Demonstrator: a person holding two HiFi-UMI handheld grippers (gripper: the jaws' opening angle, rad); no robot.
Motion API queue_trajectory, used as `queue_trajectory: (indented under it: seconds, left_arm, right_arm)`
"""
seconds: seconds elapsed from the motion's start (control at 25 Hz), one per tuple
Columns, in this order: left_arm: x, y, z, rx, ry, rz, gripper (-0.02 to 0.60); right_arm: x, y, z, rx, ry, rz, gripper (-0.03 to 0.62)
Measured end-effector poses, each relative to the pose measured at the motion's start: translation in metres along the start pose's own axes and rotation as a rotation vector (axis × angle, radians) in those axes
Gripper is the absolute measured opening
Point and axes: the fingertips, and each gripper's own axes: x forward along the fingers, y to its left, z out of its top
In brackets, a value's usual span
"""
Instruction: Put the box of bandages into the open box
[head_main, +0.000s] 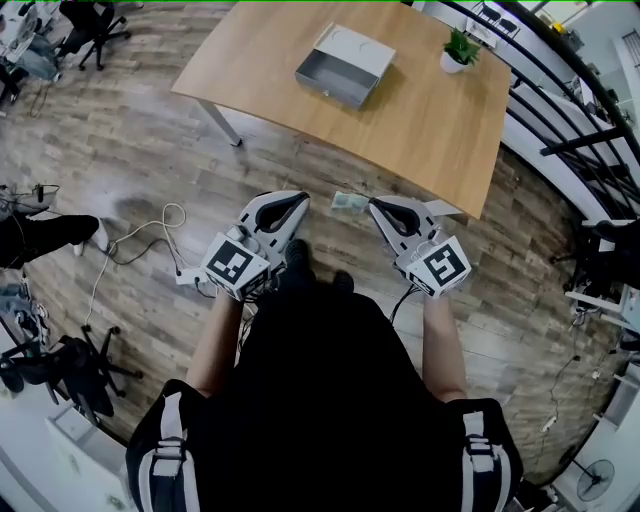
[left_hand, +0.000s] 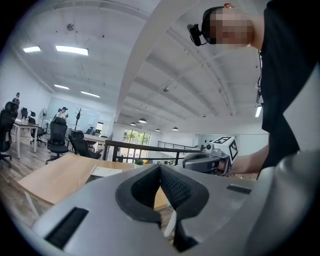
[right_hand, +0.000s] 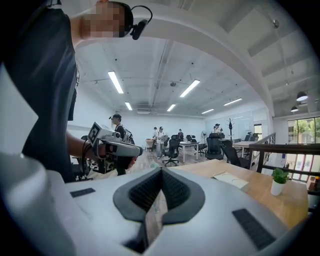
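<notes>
The box of bandages (head_main: 350, 201) is a small pale greenish pack, and my right gripper (head_main: 376, 206) is shut on it at waist height over the floor. In the right gripper view the box of bandages (right_hand: 154, 222) shows edge-on between the pads of the right gripper (right_hand: 161, 171). My left gripper (head_main: 299, 201) is shut with nothing in it, level with the right one; its jaws meet in the left gripper view (left_hand: 160, 168). The open grey box (head_main: 345, 66) stands on the wooden table (head_main: 430, 120), well ahead of both grippers.
A small potted plant (head_main: 459, 48) stands on the table's far right. A cable (head_main: 150, 235) lies on the wood floor to my left, with office chairs (head_main: 70, 365) nearby. A black railing (head_main: 570, 110) runs along the right. People stand in the distance (right_hand: 160, 137).
</notes>
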Motion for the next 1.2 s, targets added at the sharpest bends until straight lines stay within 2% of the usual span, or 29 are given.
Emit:
queue_trajectory:
  seconds: [0.16,0.76,0.88,1.2]
  left_arm:
    - [0.005,0.028,0.011,0.007,-0.02,-0.029,0.023]
    - [-0.007,0.1,0.013,0.026,0.027,-0.108,0.023]
    - [-0.011,0.107,0.011,0.019,0.048,-0.098,0.023]
    - [-0.004,0.12,0.013,0.01,0.037,-0.087,0.023]
  right_arm:
    - [0.019,-0.012,0.003,0.006,0.001,-0.044,0.023]
    - [0.083,-0.029,0.014,0.037,-0.019,-0.161,0.023]
    - [0.088,-0.028,0.013,0.04,-0.018,-0.165,0.023]
    - [0.104,-0.044,0.017,0.066,-0.024,-0.129,0.023]
